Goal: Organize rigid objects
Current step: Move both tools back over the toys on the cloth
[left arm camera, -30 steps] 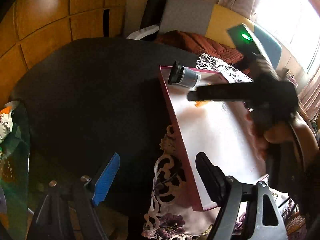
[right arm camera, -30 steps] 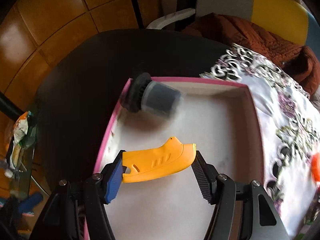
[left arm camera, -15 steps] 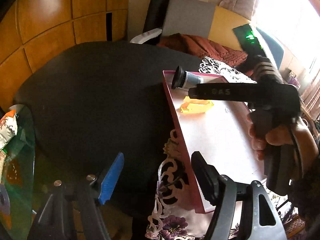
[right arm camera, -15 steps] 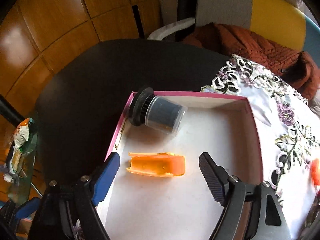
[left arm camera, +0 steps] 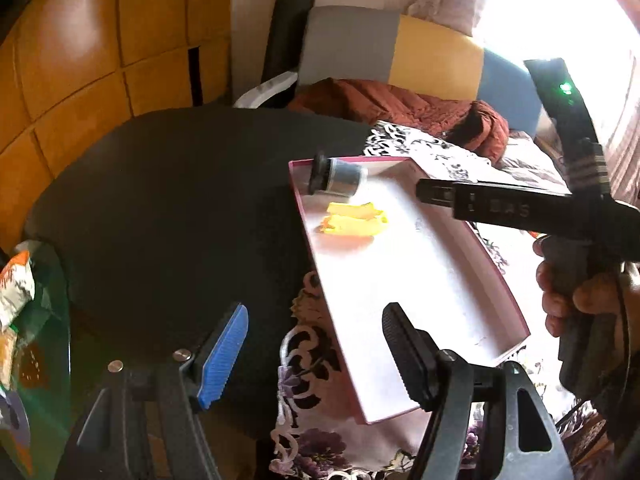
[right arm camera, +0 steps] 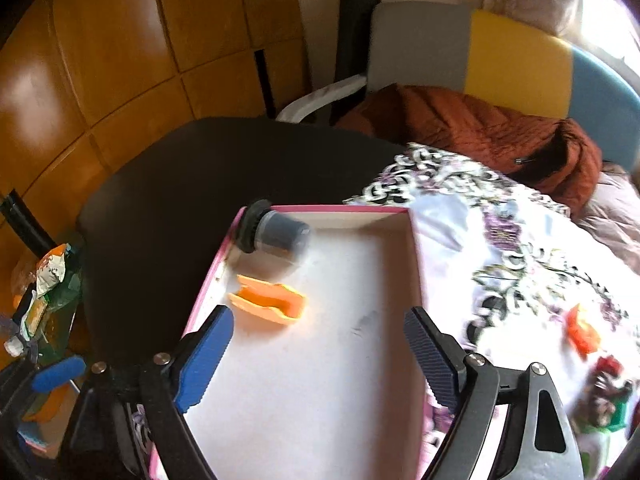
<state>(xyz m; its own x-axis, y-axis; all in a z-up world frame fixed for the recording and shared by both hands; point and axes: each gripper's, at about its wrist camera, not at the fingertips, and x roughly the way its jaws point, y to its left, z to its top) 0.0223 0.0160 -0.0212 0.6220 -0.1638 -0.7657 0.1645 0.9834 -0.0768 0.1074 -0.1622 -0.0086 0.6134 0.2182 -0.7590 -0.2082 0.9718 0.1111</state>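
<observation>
A white box with a pink rim (right arm camera: 320, 209) lies on a lace cloth. In its far left corner a clear jar with a black lid (right arm camera: 276, 232) lies on its side. Just nearer lies an orange plastic piece (right arm camera: 268, 300), free of any grip. My right gripper (right arm camera: 318, 332) hovers over the box behind the piece, its jaws opening with nothing between them. In the left wrist view the box (left arm camera: 304, 232), jar (left arm camera: 340, 178) and orange piece (left arm camera: 354, 222) show again. My left gripper (left arm camera: 316, 320) stands open and empty over the box's near left edge.
A dark round table (left arm camera: 180, 200) carries the floral lace cloth (right arm camera: 520, 248). Small orange (right arm camera: 582, 332) and red-green toys (right arm camera: 604, 396) lie on the cloth, right of the box. A rust jacket (right arm camera: 480, 136) lies beyond. Snack packets (left arm camera: 16, 292) sit on a glass stand, left.
My right gripper let go of the orange piece, which now lies in the box, then opened wider and drew back upward. My left gripper's jaws narrowed a little and it rose slightly.
</observation>
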